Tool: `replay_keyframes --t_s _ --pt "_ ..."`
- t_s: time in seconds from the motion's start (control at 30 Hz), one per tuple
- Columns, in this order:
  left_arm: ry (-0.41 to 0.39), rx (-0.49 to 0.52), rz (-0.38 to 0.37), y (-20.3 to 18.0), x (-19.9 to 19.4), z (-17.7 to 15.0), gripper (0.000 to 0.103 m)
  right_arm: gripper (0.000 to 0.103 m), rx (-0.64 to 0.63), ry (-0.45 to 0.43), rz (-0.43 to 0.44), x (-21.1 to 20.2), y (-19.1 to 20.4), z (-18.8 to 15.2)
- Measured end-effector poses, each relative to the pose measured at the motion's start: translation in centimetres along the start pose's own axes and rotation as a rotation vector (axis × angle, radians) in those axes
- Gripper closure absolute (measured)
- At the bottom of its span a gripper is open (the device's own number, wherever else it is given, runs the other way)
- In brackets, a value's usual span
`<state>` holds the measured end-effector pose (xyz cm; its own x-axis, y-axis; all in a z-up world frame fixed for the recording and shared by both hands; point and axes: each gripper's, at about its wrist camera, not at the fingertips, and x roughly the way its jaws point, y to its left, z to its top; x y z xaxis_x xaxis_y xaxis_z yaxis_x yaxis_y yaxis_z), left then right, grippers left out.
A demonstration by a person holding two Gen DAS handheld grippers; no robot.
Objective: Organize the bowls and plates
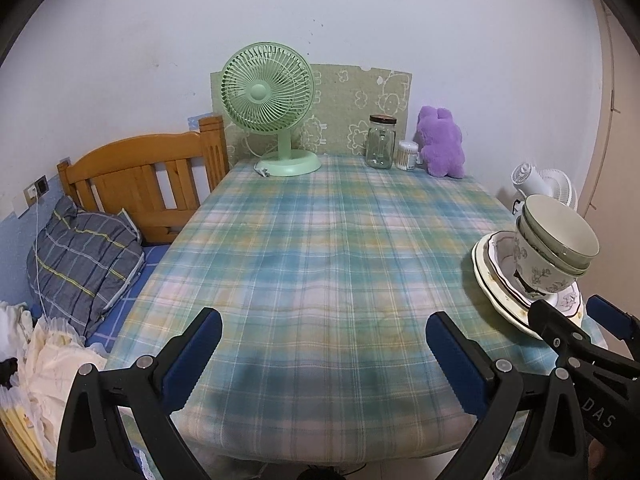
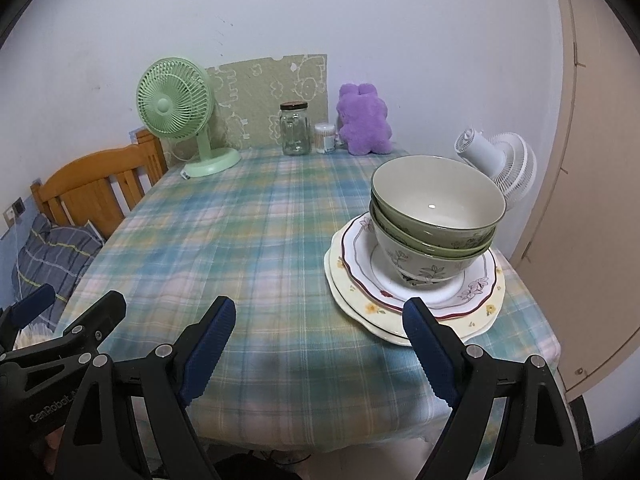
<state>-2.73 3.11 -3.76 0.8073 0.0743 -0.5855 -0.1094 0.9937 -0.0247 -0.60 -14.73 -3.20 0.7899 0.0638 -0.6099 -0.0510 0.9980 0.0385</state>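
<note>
Three nested bowls (image 2: 436,220), two green over a white floral one, stand on stacked plates (image 2: 360,248) at the near right of the plaid-covered table (image 2: 240,240). The same bowls (image 1: 556,244) and plates (image 1: 490,276) show at the right edge of the left wrist view. My right gripper (image 2: 318,336) is open, nothing between its fingers, its right fingertip just in front of the plate rim. My left gripper (image 1: 324,344) is open over bare cloth near the table's front edge, well left of the stack. Each gripper shows in the other's view: right gripper (image 1: 576,320), left gripper (image 2: 76,300).
At the table's far edge stand a green desk fan (image 2: 176,116), a glass jar (image 2: 295,128), a cotton-swab tub (image 2: 325,138) and a purple plush toy (image 2: 362,120). A wooden bed frame (image 1: 140,176) and pillow (image 1: 84,260) lie left. A white fan (image 2: 500,160) stands right.
</note>
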Motion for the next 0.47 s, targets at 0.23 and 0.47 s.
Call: replay_keyframes --t_s 0.23,0.47 --pt "-0.009 -0.005 -0.003 -0.02 -0.16 0.14 0.000 0.015 -0.011 -0.016 -0.003 -0.39 0.05 0.03" --pt "-0.013 0.009 -0.007 -0.79 -0.20 0.50 0.000 0.015 -0.002 -0.019 -0.010 -0.46 -0.44 0.25"
